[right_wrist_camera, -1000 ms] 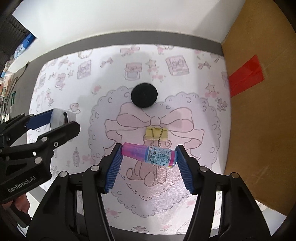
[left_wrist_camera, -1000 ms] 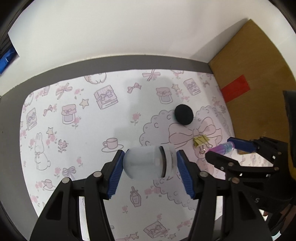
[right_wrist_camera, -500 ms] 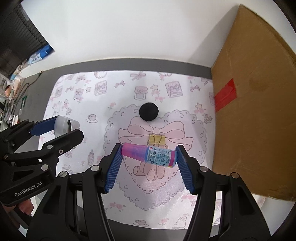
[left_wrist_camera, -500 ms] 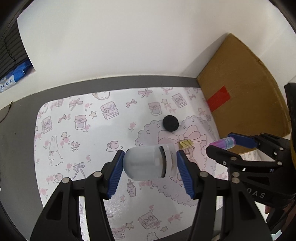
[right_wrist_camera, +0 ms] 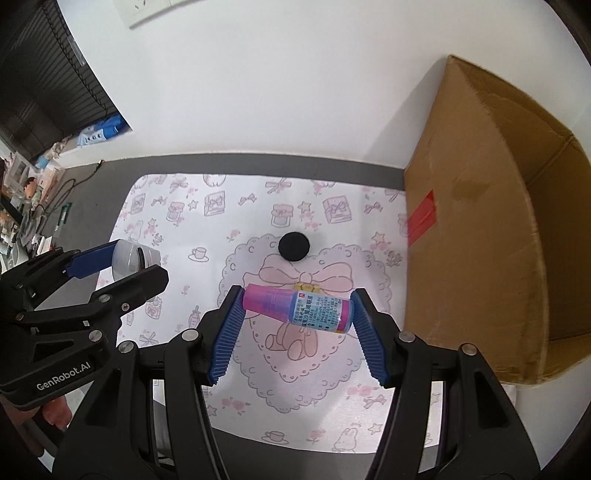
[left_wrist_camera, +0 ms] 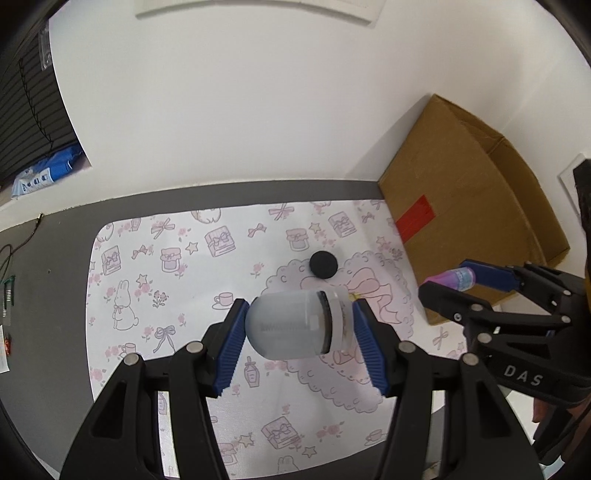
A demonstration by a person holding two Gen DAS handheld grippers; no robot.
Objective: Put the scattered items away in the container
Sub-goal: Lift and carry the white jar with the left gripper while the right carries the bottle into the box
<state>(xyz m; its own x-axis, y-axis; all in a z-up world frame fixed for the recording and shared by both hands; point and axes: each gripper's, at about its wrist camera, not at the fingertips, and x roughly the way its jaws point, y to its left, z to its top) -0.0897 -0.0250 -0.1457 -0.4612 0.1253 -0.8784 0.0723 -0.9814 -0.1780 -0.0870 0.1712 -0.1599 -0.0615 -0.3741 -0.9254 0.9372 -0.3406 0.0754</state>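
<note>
Left gripper [left_wrist_camera: 298, 325] jaws clamp frosted jar [left_wrist_camera: 295, 325] end-to-end above the counter; right gripper [right_wrist_camera: 297, 308] jaws clamp pink bottle [right_wrist_camera: 299, 308] likewise. Both look light, rigid, smooth: likely slippery.

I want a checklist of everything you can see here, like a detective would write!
Surface: grey table under a white mat with pink drawings.
Job's things: frosted jar in the left gripper; pink and blue bottle in the right gripper; black round thing and yellow clip lying on the mat; cardboard box at the mat's right edge, with red tape.
Clutter: blue and white packet, small bits far left.
Grippers: both shut on their loads, held above the mat.
Cables: thin wires on the table's left.
Surroundings: white wall, wall socket.
</note>
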